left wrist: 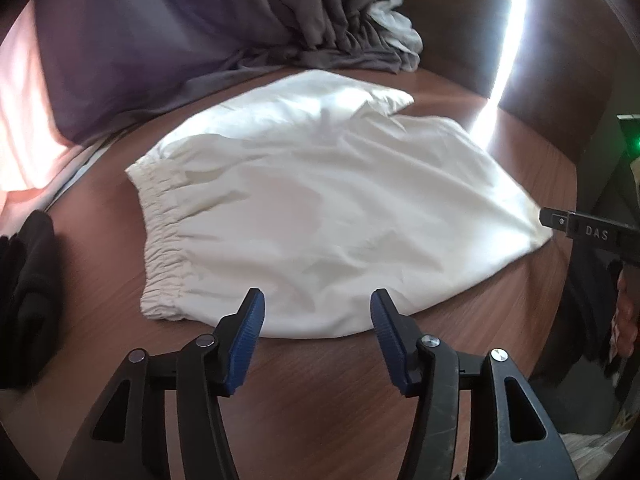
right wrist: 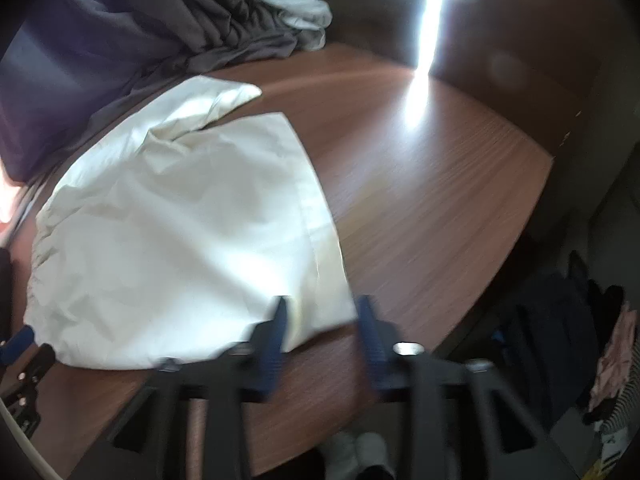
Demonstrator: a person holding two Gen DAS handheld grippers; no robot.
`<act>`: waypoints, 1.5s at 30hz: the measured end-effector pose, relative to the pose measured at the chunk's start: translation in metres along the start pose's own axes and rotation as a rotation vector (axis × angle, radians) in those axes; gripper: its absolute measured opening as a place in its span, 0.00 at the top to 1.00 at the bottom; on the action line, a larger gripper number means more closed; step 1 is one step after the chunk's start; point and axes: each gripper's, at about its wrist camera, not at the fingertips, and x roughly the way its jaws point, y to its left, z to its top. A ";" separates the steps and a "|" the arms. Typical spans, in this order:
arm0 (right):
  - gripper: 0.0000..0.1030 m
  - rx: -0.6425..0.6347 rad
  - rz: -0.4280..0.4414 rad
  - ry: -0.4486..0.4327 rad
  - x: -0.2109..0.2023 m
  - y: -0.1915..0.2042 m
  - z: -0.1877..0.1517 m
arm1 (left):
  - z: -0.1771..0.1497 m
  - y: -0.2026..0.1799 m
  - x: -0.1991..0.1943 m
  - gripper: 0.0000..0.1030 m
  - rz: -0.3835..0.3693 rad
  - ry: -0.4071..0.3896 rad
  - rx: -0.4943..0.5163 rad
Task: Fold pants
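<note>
Both tongs were open and held nothing. Left black gripper with blue ribbed pads hovered with its jaws spread wide over the near folded edge of the white cotton pants with the elastic waistband. Right black gripper with blue pads sat at the hem corner, jaws apart and straddling that corner; its view was motion-blurred, so I couldn't tell whether the pads touched cloth.

Pants lay flat on the brown wood-grain table, waistband at the left, two leg ends at the far right, one partly tucked behind the other.

Risks, as I judged them:
- Right pads could close on the top layer only, so the fold would drag and split the layers.
- Thin fabric on a smooth top could slide instead of lifting, bunching toward the crumpled grey cloth pile at the back.
- Uneven lift between the two hands would skew the fold line.
- Glare strip washed out the far table edge.

Count: two grippers, one pants, one table, one grey pile, one black garment at the left edge.
</note>
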 end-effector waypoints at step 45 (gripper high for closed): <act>0.56 0.350 -0.045 -0.044 0.010 0.002 -0.009 | -0.018 0.064 0.033 0.75 0.140 0.010 -0.473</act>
